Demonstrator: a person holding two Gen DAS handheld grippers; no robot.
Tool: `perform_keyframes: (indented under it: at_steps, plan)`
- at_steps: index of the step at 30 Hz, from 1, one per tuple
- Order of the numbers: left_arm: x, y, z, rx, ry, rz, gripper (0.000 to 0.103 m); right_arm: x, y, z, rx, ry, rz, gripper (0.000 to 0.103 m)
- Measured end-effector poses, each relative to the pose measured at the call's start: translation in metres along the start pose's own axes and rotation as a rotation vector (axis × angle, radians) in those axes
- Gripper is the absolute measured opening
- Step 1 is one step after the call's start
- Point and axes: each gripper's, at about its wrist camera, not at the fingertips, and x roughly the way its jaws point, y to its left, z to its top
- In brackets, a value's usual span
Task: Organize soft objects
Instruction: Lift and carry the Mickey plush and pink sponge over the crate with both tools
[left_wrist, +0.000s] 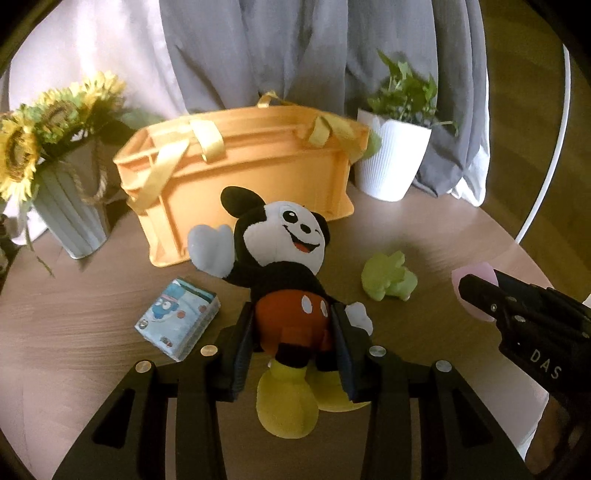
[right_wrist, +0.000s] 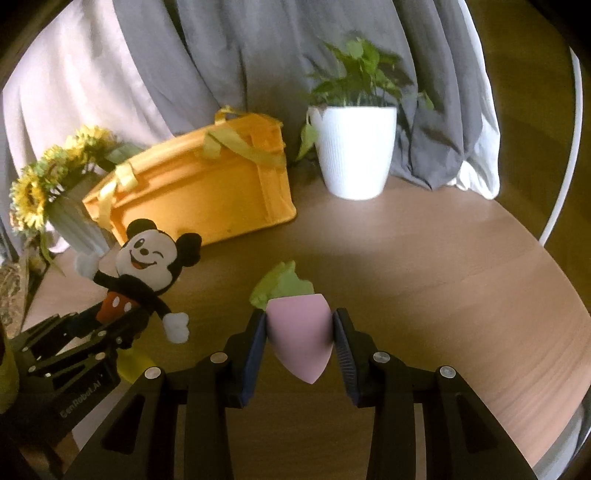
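Observation:
A mouse plush toy (left_wrist: 284, 269) in red shorts and yellow shoes hangs above the table, and my left gripper (left_wrist: 293, 325) is shut on its waist. The right wrist view shows the same plush (right_wrist: 142, 273) at the left, with the left gripper (right_wrist: 96, 332) under it. My right gripper (right_wrist: 300, 328) is shut on a pink teardrop sponge (right_wrist: 300, 338), held above the table. In the left wrist view the sponge (left_wrist: 476, 275) peeks out behind the right gripper (left_wrist: 480, 295). A green soft toy (left_wrist: 388, 280) lies on the table, partly hidden behind the sponge (right_wrist: 280, 282).
An orange crate (left_wrist: 240, 184) with yellow ribbon handles stands at the back of the round wooden table (right_wrist: 443, 280). Left of it is a grey vase of sunflowers (left_wrist: 59, 147); right of it a white potted plant (right_wrist: 354, 147). A tissue pack (left_wrist: 177, 323) lies at front left.

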Motion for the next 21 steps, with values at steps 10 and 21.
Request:
perform_keyframes:
  at_steps: [10,21]
  plan:
    - [-0.043,-0.007,0.005,-0.037,-0.079,0.043,0.039,-0.031,0.000,0.015,-0.041,-0.068,0.058,0.038]
    - [-0.078,0.000,0.014,-0.097,-0.163,0.092,0.039,-0.054,0.011,0.033,-0.071,-0.134,0.128,0.038]
